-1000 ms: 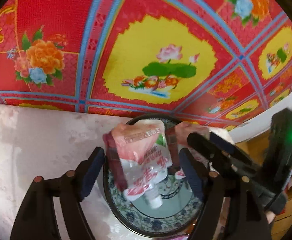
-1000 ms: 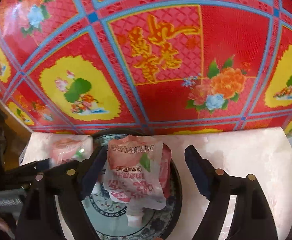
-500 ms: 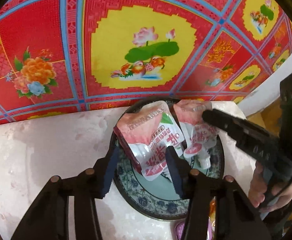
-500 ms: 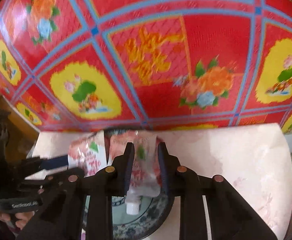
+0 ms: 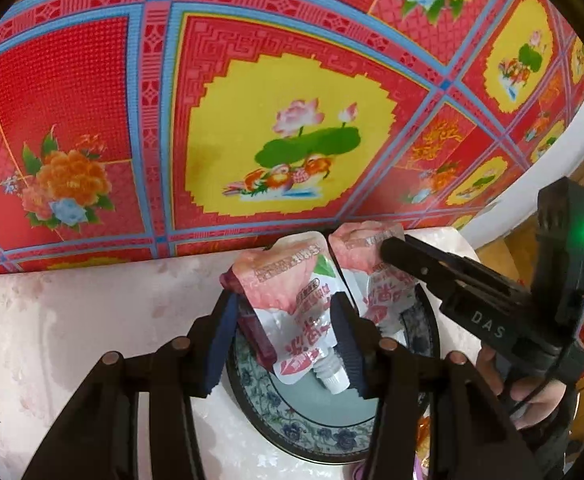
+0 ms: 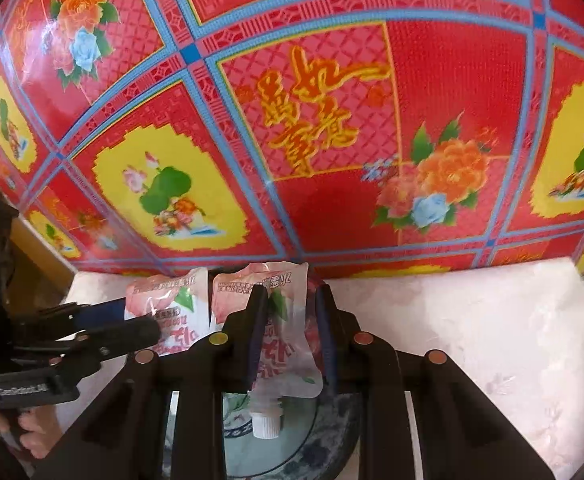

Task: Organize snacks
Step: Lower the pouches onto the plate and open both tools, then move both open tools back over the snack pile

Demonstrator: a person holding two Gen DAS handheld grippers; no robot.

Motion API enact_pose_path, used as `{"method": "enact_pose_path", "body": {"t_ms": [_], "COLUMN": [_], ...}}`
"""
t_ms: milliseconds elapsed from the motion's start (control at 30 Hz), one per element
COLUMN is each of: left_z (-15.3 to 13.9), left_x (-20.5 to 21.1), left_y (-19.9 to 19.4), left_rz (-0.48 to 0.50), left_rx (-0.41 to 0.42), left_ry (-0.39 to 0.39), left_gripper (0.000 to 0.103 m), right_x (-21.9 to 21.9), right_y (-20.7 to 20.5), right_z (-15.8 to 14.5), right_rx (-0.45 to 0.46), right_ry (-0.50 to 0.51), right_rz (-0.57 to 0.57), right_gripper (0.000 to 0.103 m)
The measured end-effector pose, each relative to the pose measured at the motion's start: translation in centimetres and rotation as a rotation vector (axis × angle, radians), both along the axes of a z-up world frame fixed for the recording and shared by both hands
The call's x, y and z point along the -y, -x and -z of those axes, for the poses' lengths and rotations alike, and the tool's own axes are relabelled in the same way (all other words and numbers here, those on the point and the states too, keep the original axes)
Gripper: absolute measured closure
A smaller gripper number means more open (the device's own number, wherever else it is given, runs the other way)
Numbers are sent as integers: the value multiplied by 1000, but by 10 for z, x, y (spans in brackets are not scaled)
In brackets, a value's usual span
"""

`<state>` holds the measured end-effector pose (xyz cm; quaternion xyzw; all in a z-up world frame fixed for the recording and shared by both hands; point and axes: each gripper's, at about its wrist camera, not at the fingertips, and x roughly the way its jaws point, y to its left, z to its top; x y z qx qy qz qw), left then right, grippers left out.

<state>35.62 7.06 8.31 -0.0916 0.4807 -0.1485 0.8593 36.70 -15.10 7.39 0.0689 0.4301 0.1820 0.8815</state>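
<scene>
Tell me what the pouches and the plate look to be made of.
Pouches: thin glossy plastic film, judging by crinkles and glare, with white hard-looking screw caps. Plate: looks like glazed ceramic, shiny, with a blue floral rim pattern; melamine cannot be ruled out.

spouted snack pouch [image 5: 292, 300]: glossy crinkled plastic film, pink and white print, with a ribbed white plastic cap
second snack pouch [image 6: 288, 328]: the same shiny film, creased, translucent near the spout
plate [image 5: 304, 424]: smooth glazed ceramic, blue-and-white pattern, dark rim
counter [image 5: 72, 320]: pale pink-white cover with a faint floral relief and a soft sheen
wall covering [image 6: 332, 120]: glossy red printed sheet that catches the light
left gripper [image 5: 284, 344]: matt black plastic, copper-coloured rivets, ridged dark-blue pads
right gripper [image 6: 288, 340]: matt black plastic, the same rivets
</scene>
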Motion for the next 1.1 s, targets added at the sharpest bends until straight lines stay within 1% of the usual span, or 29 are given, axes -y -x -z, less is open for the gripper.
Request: {"method": "enact_pose_path", "body": {"t_ms": [67,133,167,200,233,267,400,467,533,600,633,667,733,800,933,1000,1100], "left_z": [1,-6,-13,-20,-27,-32,-53,-61,-71,-75,-71,-70,-69,-64,-65,-65,-63], "left_x": [3,2,0,-1,0,1,2,4,-4,-10,-4,-5,-7,-4,-1,2,6], "left_y": [-2,1,7,12,18,23,51,64,86,104,108,115,137,157,197,216,251], "left_rz": [-2,-6,1,11,18,21,37,39,20,-19,-36,-49,-64,-63,-53,-55,-51], "left_rx": [-7,-16,-13,-5,13,27,56,68,92,88,82,79,75,80,123,142,193], "left_ry": [7,-8,-13,-20,-26,-31,-79,-104,-108,-99,-96,-96,-111,-124,-149,-149,-139], "left_gripper": [52,50,44,39,38,37,37,37,37,37,37,37,37,37,37,37,36], "right_x": [-1,-4,-3,-2,-2,-2,4,8,11,14,15,13,13,11,13,16,20], "right_y": [-1,-2,-2,-3,-3,-3,10,23,42,63,75,84,110,130,166,182,207], "right_z": [0,0,-3,-6,-13,-17,-41,-52,-66,-76,-80,-81,-82,-81,-77,-75,-70], "right_rx": [-7,-10,-13,-13,-6,-1,25,42,71,93,102,110,133,145,142,142,137], "right_ry": [-11,-23,-25,-25,-27,-23,46,60,69,77,83,96,145,172,138,121,135], "right_rz": [0,-2,-11,-22,-45,-55,-44,-46,-45,-50,-56,-61,-75,-74,-70,-68,-60], "right_gripper": [77,75,72,61,51,50,49,48,48,47,46,44,43,43,43,43,43]}}
